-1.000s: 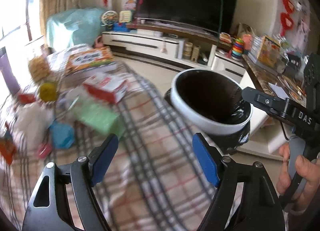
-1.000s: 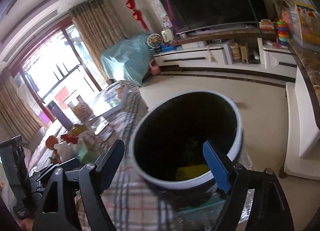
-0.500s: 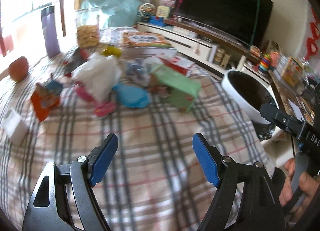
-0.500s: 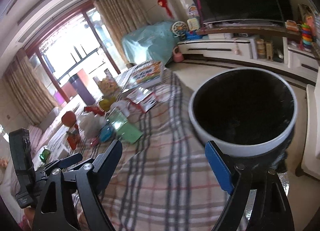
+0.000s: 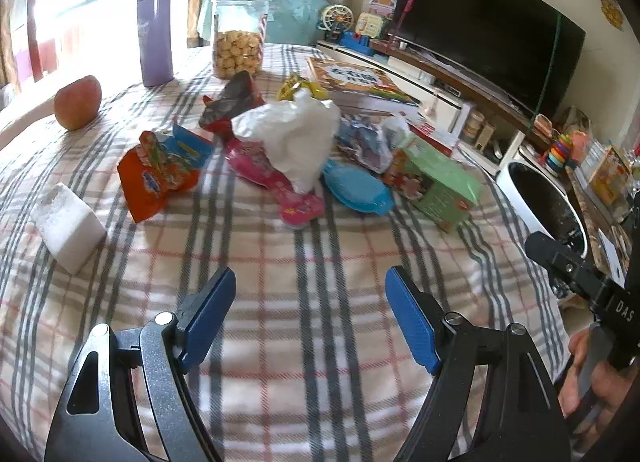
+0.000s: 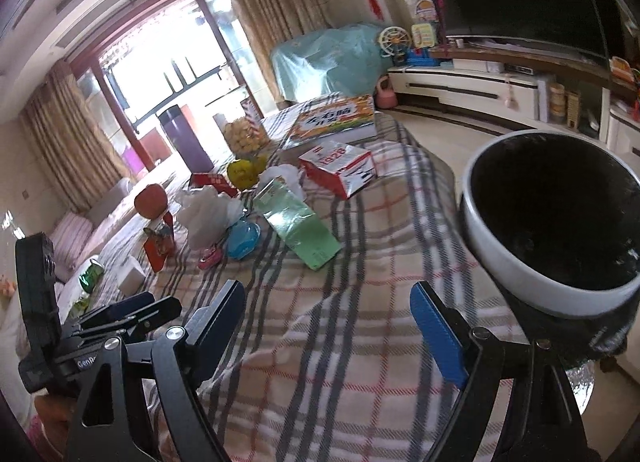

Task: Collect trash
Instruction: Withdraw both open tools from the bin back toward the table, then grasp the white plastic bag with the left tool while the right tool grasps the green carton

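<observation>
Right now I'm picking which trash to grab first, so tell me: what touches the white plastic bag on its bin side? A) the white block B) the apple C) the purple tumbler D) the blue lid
D: the blue lid lies against the white plastic bag, toward the bin; the other three sit well apart from it.

The right gripper [image 6: 328, 318] hangs wide open above a plaid tablecloth [image 6: 360, 262]; a black-lined trash bin [image 6: 560, 221] stands at three o'clock.
</observation>
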